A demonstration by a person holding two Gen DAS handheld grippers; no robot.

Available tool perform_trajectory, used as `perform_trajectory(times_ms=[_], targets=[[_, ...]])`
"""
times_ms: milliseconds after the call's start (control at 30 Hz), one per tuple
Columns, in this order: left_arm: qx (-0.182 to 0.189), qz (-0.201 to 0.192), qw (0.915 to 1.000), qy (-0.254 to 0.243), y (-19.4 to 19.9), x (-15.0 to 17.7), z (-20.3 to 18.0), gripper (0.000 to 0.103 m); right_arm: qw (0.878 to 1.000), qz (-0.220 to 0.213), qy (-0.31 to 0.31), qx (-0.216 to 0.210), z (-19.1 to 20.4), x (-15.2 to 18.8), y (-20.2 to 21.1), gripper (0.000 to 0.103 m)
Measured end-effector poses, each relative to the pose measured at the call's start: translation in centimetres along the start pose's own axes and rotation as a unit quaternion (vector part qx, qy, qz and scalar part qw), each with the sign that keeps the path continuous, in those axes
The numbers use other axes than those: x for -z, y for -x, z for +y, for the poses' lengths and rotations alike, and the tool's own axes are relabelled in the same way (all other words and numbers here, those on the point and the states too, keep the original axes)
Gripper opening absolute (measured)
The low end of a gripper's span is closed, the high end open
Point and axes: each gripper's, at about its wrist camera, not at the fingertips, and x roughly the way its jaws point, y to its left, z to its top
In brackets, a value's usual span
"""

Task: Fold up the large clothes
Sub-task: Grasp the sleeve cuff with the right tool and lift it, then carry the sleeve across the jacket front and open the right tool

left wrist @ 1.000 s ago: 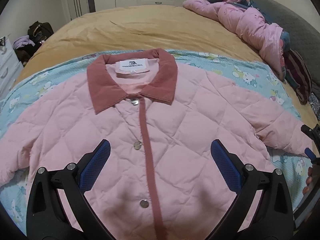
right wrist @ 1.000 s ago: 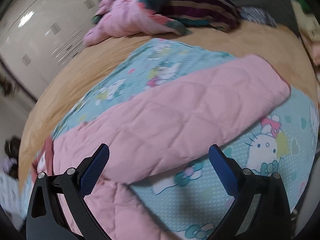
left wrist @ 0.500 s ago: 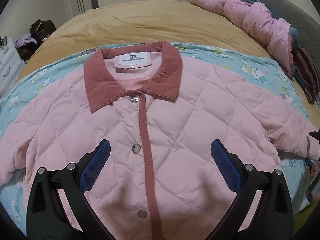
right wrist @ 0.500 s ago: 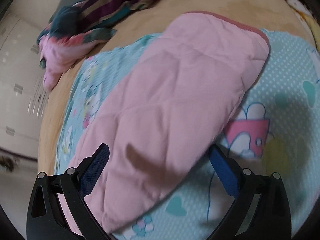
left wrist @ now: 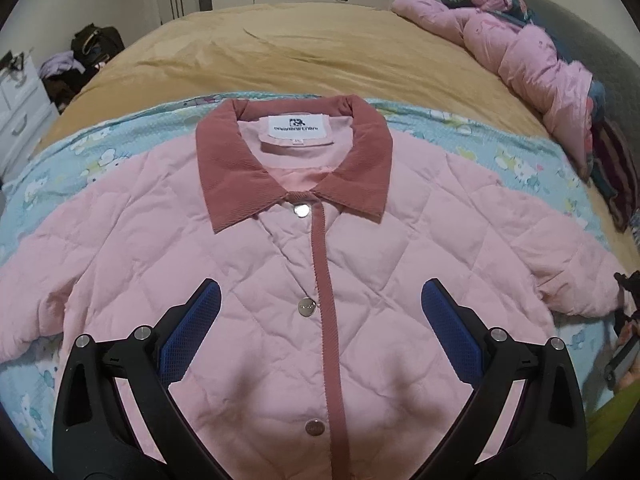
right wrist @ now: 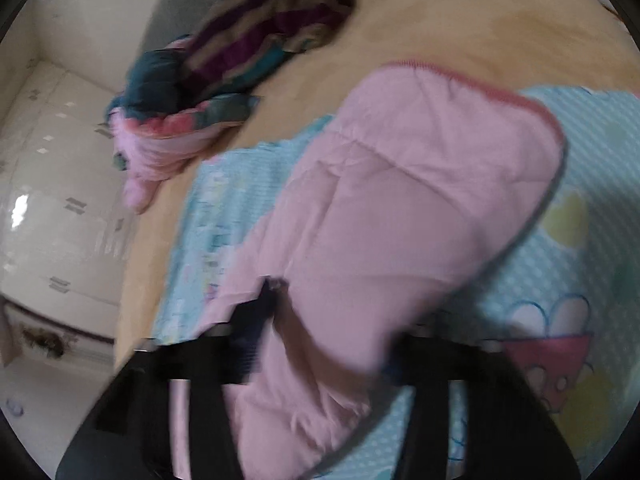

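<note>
While left tongs (left wrist: 320,312) gape, right tongs (right wrist: 332,320) are closing around the quilted sleeve (right wrist: 400,200).

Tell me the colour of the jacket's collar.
Dusty rose corduroy collar, darker than the pale pink quilted jacket; clearest in the left wrist view.

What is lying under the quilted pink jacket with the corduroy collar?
A light blue cartoon-print blanket shows around the quilted pink jacket, over a tan bedspread. Anything directly beneath is covered.

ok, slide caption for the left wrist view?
Open left gripper above a buttoned pink quilted jacket spread on a bed.
</note>
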Motion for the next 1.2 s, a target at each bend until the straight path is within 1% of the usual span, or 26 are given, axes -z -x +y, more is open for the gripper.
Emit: perform_trajectory(times_ms=[100,200,300,400,600,667,700,833,900,1000,1033,1067,1100,1200], targets=[[0.007,-0.014,0.9999,0.005,1.1,-0.6,0.9,0.094,0.998,-0.017,0.052,-0.039,3.3,-0.4,2.0,0.021],[0.016,-0.026,0.9994,0.012,2.3,-1.4,1.6,0.094,0.993,-0.023,0.091,-0.073,6.6,-0.4,3.7,0.019],[0.018,-0.035,0.9989,0.026,3.4,-2.2,2.6,0.094,0.985,-0.026,0.133,-0.105,10.4,0.0,5.2,0.018],[0.031,-0.044,0.9977,0.043,4.5,-3.0,3.8,0.094,0.974,-0.031,0.182,-0.129,14.2,1.1,6.8,0.017],[0.033,-0.066,0.9962,0.046,7.2,-5.1,5.5,0.094,0.948,-0.024,0.263,-0.176,21.1,4.8,8.9,0.017],[0.03,-0.074,0.9956,0.049,8.2,-5.8,6.2,0.094,0.937,-0.019,0.29,-0.195,23.4,6.5,9.5,0.017],[0.033,-0.081,0.9947,0.053,8.8,-6.1,6.7,0.094,0.933,-0.017,0.299,-0.201,24.2,7.2,9.8,0.017],[0.043,-0.108,0.991,0.068,10.4,-6.2,8.6,0.094,0.908,-0.012,0.353,-0.226,27.9,11.0,10.9,0.017],[0.046,-0.114,0.9896,0.073,10.8,-6.0,9.5,0.094,0.892,-0.011,0.385,-0.235,29.5,13.4,11.5,0.017],[0.05,-0.115,0.9882,0.088,10.7,-5.6,11.2,0.094,0.873,-0.006,0.422,-0.245,31.4,16.6,11.7,0.017],[0.05,-0.115,0.9878,0.092,10.6,-5.5,11.6,0.094,0.864,-0.004,0.439,-0.247,32.1,17.8,11.8,0.017],[0.049,-0.115,0.9872,0.098,10.4,-5.3,12.3,0.094,0.858,-0.003,0.449,-0.248,32.6,18.6,11.8,0.017],[0.049,-0.116,0.9866,0.104,10.3,-5.2,12.9,0.094,0.848,0.003,0.467,-0.252,33.2,20.2,11.7,0.017],[0.052,-0.114,0.9847,0.122,9.8,-4.7,14.6,0.094,0.824,0.011,0.505,-0.256,34.7,23.9,11.5,0.017]])
